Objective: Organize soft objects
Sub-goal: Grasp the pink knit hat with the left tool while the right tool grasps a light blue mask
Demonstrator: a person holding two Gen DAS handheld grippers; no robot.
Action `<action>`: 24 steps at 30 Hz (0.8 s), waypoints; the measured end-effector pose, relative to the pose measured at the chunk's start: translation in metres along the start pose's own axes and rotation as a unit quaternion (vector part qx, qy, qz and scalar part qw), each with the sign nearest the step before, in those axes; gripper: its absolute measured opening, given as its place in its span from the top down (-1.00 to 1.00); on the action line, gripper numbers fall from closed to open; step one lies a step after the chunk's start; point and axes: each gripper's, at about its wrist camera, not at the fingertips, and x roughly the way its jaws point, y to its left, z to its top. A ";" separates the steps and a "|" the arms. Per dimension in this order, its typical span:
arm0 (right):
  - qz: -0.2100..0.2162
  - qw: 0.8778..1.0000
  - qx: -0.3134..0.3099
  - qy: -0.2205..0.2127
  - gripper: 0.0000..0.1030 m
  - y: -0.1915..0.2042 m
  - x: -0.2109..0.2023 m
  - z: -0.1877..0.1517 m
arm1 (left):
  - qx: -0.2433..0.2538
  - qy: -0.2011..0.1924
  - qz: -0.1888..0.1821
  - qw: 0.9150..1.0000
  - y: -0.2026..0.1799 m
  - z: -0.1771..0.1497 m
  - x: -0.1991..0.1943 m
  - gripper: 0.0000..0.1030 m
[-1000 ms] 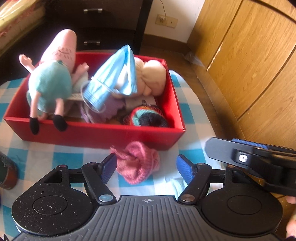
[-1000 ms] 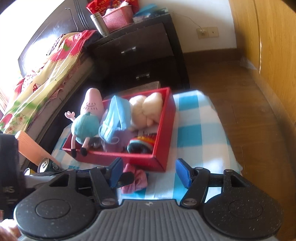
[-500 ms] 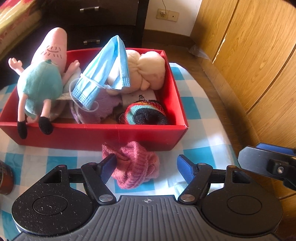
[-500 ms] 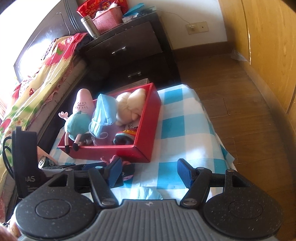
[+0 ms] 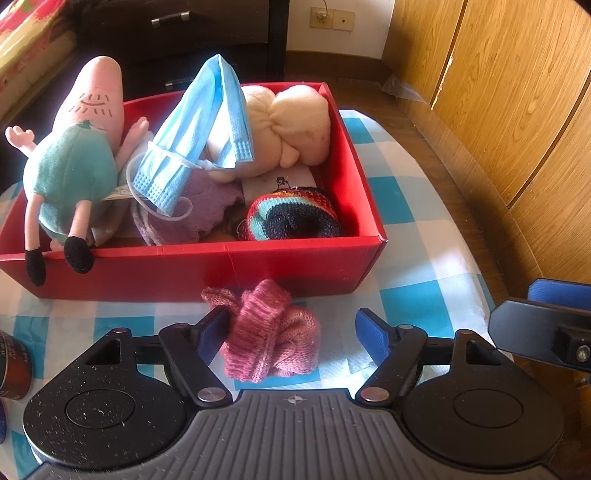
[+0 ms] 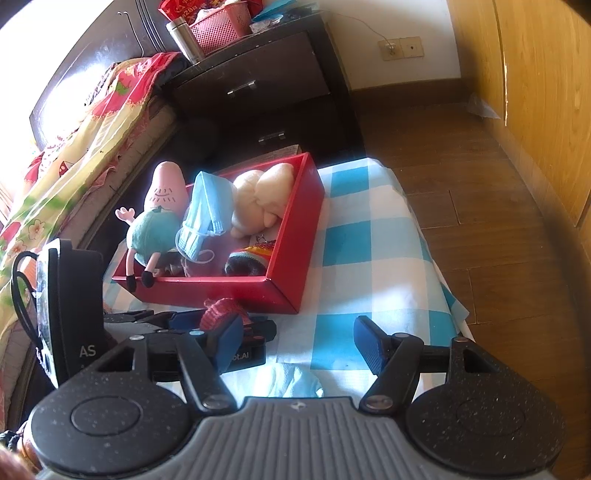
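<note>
— So where was your left gripper [image 5: 291,328]?

— My left gripper sat low over the checked cloth [image 5: 413,295], fingers spread wide around the pink knitted bundle [image 5: 271,341]; the left pad touched it, the right stood apart.

— And the box?

— Just beyond, the red box [image 5: 258,269] held the plush doll [image 5: 70,173], blue face mask [image 5: 199,133], cream plush [image 5: 291,122] and striped knit [image 5: 295,218].

— Your other hand?

— My right gripper [image 6: 297,341] hung open to the right, near a pale blue cloth [image 6: 291,380].

big black camera block [image 6: 70,314]: letters "AS" | left gripper [image 6: 221,325] body: ends in "ot.AI" | red packet [image 6: 181,11] in pink basket [image 6: 218,31]: number "28" | can [image 5: 13,365]: letters too blurry to read
</note>
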 end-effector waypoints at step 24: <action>-0.047 0.981 -0.129 0.135 0.12 0.042 0.074 -0.056 | -0.065 0.036 0.013 0.997 0.071 -0.047 -0.030 0.20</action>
